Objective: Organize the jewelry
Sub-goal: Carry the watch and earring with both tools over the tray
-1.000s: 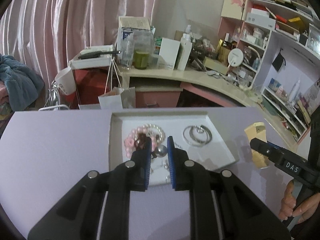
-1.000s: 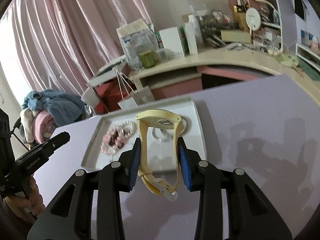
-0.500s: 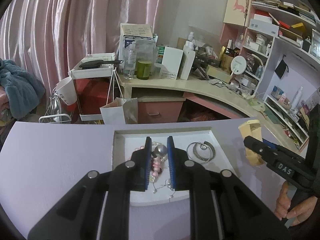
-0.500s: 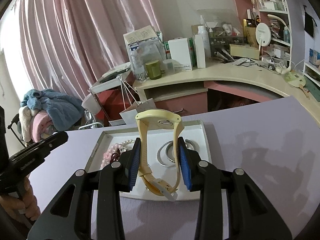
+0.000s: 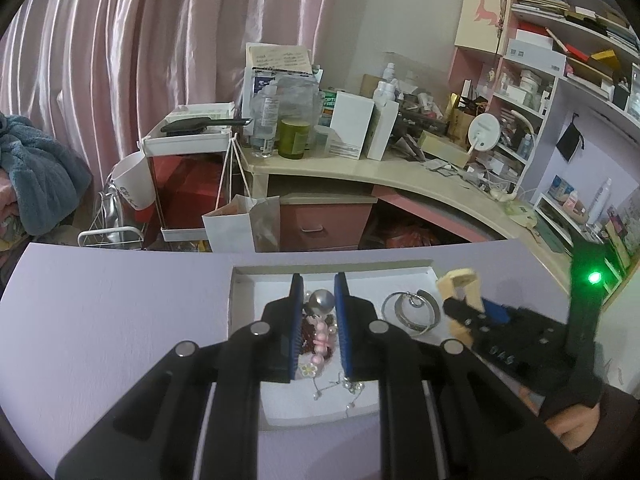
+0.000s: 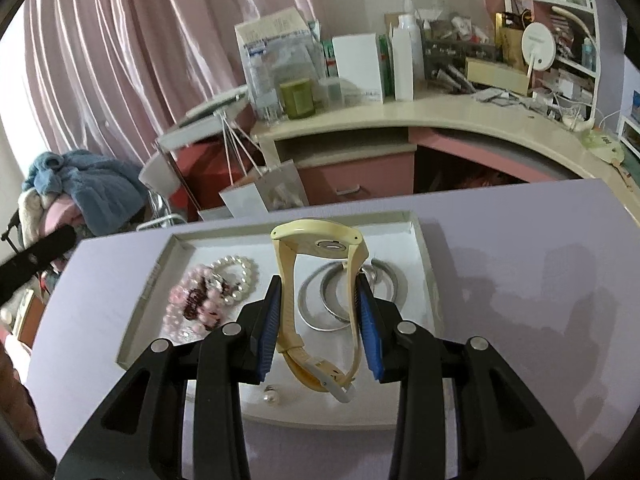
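A white tray (image 6: 420, 248) sits on the lilac table and holds pink, dark red and pearl bead bracelets (image 6: 208, 292), silver bangles (image 6: 340, 296) and a small pearl earring (image 6: 272, 394). My right gripper (image 6: 318, 288) is shut on a cream yellow watch (image 6: 316, 240) and holds it above the tray, over the bangles. My left gripper (image 5: 318, 284) hovers over the tray (image 5: 248, 276), its jaws narrowly apart on either side of a silver ball (image 5: 321, 300), with the bead bracelets (image 5: 318, 336) below; I cannot tell whether it grips the ball. The right gripper with the watch (image 5: 460, 284) shows at the tray's right edge.
The lilac table (image 5: 100, 320) ends at a far edge. Beyond it stand a cluttered curved desk (image 5: 360, 168), a paper bag (image 5: 240, 220), a white cart (image 5: 188, 140) and shelves (image 5: 560, 60). Pink curtains hang behind. A blue blanket (image 6: 92, 188) lies at the left.
My right gripper has carried the watch forward and lower over the tray, above the bangles. My left gripper has risen and drawn back over the bead bracelets, the silver ball staying between its jaws.
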The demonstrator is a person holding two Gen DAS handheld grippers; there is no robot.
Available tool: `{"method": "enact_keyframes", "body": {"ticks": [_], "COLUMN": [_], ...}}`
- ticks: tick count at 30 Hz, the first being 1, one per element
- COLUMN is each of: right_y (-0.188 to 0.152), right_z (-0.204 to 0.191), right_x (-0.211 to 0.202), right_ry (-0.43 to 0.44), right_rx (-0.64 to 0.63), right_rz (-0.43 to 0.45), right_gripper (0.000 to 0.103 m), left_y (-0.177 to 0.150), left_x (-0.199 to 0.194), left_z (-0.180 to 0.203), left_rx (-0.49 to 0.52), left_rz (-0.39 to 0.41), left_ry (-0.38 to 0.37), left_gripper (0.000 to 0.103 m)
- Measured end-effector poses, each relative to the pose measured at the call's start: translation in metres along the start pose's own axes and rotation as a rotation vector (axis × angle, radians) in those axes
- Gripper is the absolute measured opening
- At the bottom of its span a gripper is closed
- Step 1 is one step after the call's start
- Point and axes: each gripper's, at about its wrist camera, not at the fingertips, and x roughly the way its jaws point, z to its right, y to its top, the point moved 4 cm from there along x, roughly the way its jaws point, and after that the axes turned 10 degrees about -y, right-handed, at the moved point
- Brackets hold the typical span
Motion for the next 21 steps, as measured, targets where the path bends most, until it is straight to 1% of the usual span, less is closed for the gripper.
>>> {"method": "enact_keyframes", "body": {"ticks": [7, 21], "right_y": [-0.005, -0.006], "right_z": [0.001, 0.001], "right_x": [0.017, 0.026], "right_ry": [-0.020, -0.020], "right_rx": [-0.012, -0.014], "right_rz": [-0.034, -0.043], "right_gripper": [0.038, 0.039], "left_y": [0.002, -0.002], "left_x": [0.010, 0.021], "left_z": [-0.003, -0.003], "left_rx": [0.001, 0.002], "left_rz": [-0.009, -0.027], "left_ry": [-0.001, -0.002], "left_gripper": [0.016, 0.016]}}
